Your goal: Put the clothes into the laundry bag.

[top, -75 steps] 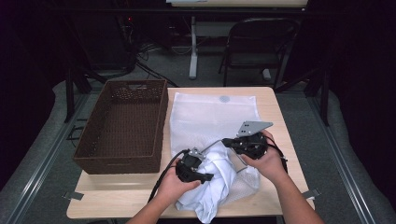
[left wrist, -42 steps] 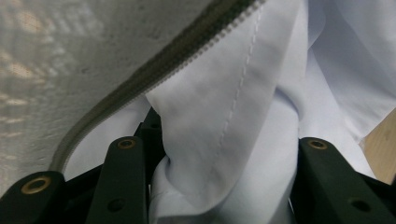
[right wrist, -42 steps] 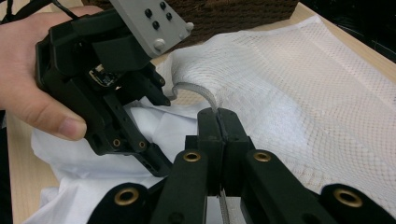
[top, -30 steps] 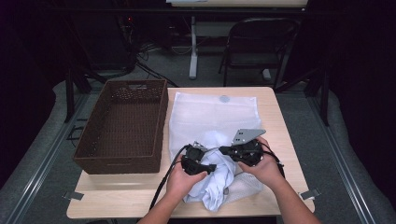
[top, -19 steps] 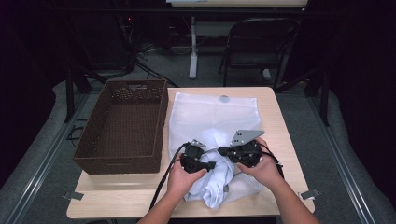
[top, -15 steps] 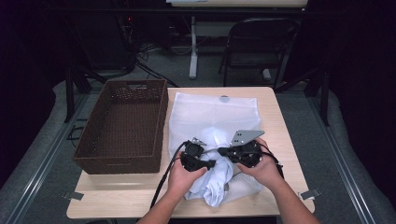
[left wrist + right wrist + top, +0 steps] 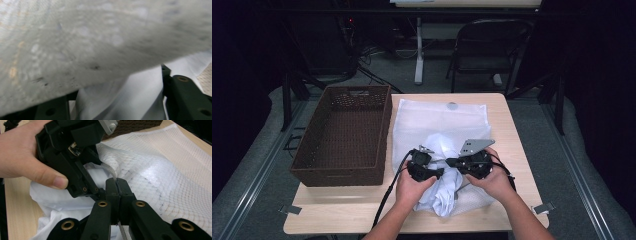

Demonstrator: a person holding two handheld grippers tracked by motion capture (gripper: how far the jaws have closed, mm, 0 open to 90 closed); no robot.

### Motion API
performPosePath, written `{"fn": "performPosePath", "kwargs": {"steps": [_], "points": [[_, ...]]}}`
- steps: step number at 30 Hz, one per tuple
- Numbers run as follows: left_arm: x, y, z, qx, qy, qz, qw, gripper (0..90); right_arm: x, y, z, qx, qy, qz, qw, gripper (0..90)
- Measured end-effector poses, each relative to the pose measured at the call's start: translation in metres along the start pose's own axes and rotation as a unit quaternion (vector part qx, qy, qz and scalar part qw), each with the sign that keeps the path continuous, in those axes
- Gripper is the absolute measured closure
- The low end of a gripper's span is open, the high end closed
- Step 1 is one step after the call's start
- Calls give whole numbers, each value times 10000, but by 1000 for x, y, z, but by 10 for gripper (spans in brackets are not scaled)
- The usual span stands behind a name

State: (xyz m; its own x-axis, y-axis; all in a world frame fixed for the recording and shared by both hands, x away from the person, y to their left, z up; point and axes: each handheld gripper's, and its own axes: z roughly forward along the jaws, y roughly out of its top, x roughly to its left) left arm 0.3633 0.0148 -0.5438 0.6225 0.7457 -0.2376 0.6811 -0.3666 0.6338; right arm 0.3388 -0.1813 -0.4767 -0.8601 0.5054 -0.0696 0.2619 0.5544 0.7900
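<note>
pale wood makes up the desk, the largest thing in the high view, with a dark brown woven basket standing on its left half. beside the basket, on the right half of the desk, lies a white mesh laundry bag, spread flat at its far end and lifted at its near end, where a bunched white cloth sits in its mouth and spills toward the person's edge of the desk. the two hands come in from the bottom of the high view and meet over that bunch, close together. the right gripper is clenched on the hem of the mesh laundry bag: in the right gripper view its two black jaws are pressed flat together with the bag's edge running between them, and the netting rises from the tips up and to the right. the left gripper sits just beside it, held by the left hand, its body against the cloth under the raised mesh. in the left gripper view its jaws stand apart, with white cloth between them and blurred mesh draped across the top; whether they press on the cloth cannot be told.
</note>
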Motion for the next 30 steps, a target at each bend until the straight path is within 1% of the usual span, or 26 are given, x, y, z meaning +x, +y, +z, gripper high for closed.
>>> {"fn": "performPosePath", "kwargs": {"steps": [1,2,4,6,8,9,11,12,14,18,20,22,23,24,26,28,30], "points": [[0,0,0,17,5,38,10000,373,-1,-1,0,-5,-7,12,10000,893],[0,0,-1,43,-11,33,10000,351,-1,-1,0,-8,-12,24,10000,893],[0,0,-4,64,-41,44,10000,326,-1,-1,1,2,-34,28,10000,892],[0,0,-7,60,-5,79,10000,299,-1,-1,1,15,-50,16,10000,893],[-3,-1,-13,9,-9,42,10000,293,-2,-2,2,19,-51,27,10000,893],[-3,-1,-16,6,-13,75,10000,293,-2,-2,2,28,-51,37,10000,892],[-5,-2,-22,-72,-50,72,9999,293,-2,-2,3,32,-50,47,10000,893],[-7,-3,-25,-111,-100,23,9999,292,-2,-2,3,25,-48,41,10000,893],[-8,-4,-31,-148,-138,42,9998,292,-2,-2,2,16,-50,37,10000,893],[-9,-7,-39,-56,-194,67,9998,287,-3,-2,1,-12,-63,65,10000,893],[-9,-9,-41,38,-159,177,9997,287,-3,-2,1,-20,-65,83,9999,892],[-8,-12,-42,131,-184,235,9995,286,-3,-2,1,-26,-60,74,10000,892],[-9,-13,-42,136,-203,196,9995,284,-3,-2,1,-22,-55,64,10000,892],[-8,-14,-43,145,-225,227,9994,284,-3,-2,1,-25,-55,69,10000,892],[-8,-18,-43,124,-344,164,9992,284,-2,-2,1,-18,-57,43,10000,892],[-9,-22,-43,201,-452,167,9986,284,-2,-2,2,-22,-54,42,10000,893],[-10,-25,-42,165,-464,150,9987,281,-1,-2,2,-5,-47,42,10000,892]]}}
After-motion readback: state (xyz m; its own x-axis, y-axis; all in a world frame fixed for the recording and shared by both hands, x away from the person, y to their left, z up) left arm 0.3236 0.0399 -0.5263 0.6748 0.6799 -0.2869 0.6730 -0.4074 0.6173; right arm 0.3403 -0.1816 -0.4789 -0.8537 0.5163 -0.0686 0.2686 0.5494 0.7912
